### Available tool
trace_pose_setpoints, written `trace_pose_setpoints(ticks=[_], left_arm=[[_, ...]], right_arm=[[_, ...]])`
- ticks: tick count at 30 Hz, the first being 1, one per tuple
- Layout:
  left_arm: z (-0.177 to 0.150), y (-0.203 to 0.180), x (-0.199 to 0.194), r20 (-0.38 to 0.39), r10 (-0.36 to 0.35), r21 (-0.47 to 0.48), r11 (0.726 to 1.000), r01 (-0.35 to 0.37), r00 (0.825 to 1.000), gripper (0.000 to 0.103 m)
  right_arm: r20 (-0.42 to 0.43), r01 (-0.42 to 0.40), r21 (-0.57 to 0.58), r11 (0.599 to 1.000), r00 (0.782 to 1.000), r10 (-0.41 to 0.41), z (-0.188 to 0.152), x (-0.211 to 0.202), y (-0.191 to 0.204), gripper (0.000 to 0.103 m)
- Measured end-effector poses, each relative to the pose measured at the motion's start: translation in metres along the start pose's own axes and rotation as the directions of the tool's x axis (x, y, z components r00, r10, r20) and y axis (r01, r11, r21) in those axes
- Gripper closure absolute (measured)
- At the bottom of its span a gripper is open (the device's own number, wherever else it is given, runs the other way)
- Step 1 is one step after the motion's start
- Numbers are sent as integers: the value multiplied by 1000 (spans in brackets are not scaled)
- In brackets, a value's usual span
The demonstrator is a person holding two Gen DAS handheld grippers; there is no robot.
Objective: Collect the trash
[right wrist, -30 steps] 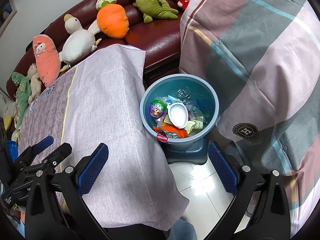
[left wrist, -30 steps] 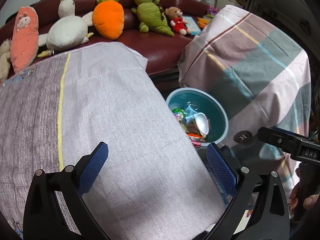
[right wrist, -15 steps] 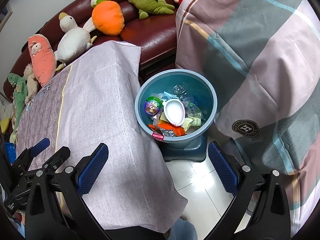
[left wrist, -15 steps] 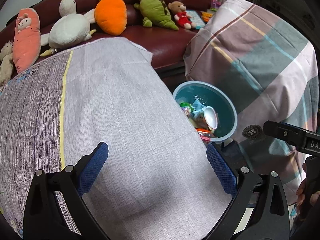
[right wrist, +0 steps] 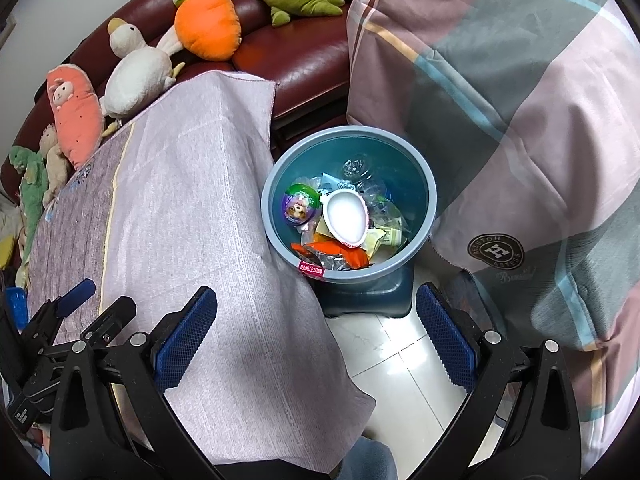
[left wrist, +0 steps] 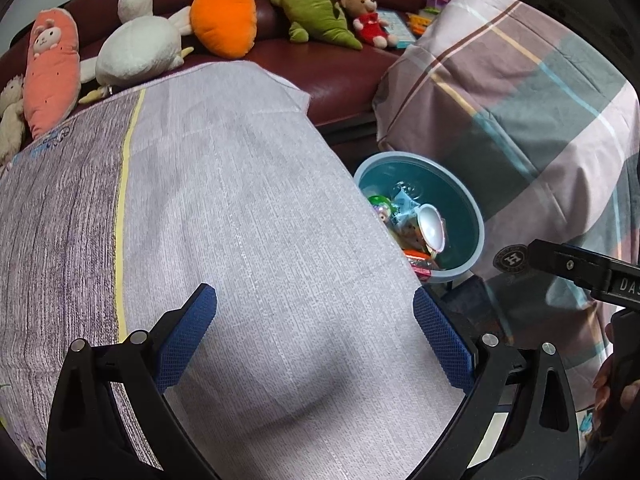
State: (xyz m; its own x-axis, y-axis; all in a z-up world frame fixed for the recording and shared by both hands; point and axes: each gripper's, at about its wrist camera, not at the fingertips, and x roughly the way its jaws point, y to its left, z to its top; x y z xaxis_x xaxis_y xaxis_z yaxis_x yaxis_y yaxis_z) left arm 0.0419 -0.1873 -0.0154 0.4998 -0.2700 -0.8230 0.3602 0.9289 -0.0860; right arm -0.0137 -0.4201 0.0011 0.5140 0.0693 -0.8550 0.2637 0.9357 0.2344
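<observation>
Against the frames from one second ago, the round blue plastic bin (right wrist: 347,208) sits lower and more central in the right wrist view, and further right in the left wrist view; both cameras have drawn back slightly. At far left, the left gripper (left wrist: 315,338) hovers over the lilac woven table cloth (left wrist: 240,220), jaws wide apart, holding nothing. Further right, the bin stands on a dark blue plastic stool (right wrist: 366,300) just beside the cloth's hanging edge. Inside the bin lies the collected trash: a purple-and-green toy capsule (right wrist: 301,204), a white egg-shaped plastic shell (right wrist: 346,218), an orange foil wrapper (right wrist: 336,254) and clear crumpled plastic (right wrist: 360,172). The right gripper (right wrist: 316,340) hovers above the tiled floor before the bin, jaws equally wide apart and empty. At far right hangs a plaid pink-and-grey sheet (right wrist: 520,120).
</observation>
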Motion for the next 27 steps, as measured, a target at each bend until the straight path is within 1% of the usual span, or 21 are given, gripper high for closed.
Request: trace_pose_setpoints(ticks=[17,27], left_arm=[[2,-2,8,-11,6,-5,1000,-6,1000,4],[2,1,14,-26,-8,-7,1000,8,1000,4]], right_arm=[[-19,14,4,1000,1000,-14,7,10,2,7],[-26,29,1,1000,999,-29,10,14,6,7]])
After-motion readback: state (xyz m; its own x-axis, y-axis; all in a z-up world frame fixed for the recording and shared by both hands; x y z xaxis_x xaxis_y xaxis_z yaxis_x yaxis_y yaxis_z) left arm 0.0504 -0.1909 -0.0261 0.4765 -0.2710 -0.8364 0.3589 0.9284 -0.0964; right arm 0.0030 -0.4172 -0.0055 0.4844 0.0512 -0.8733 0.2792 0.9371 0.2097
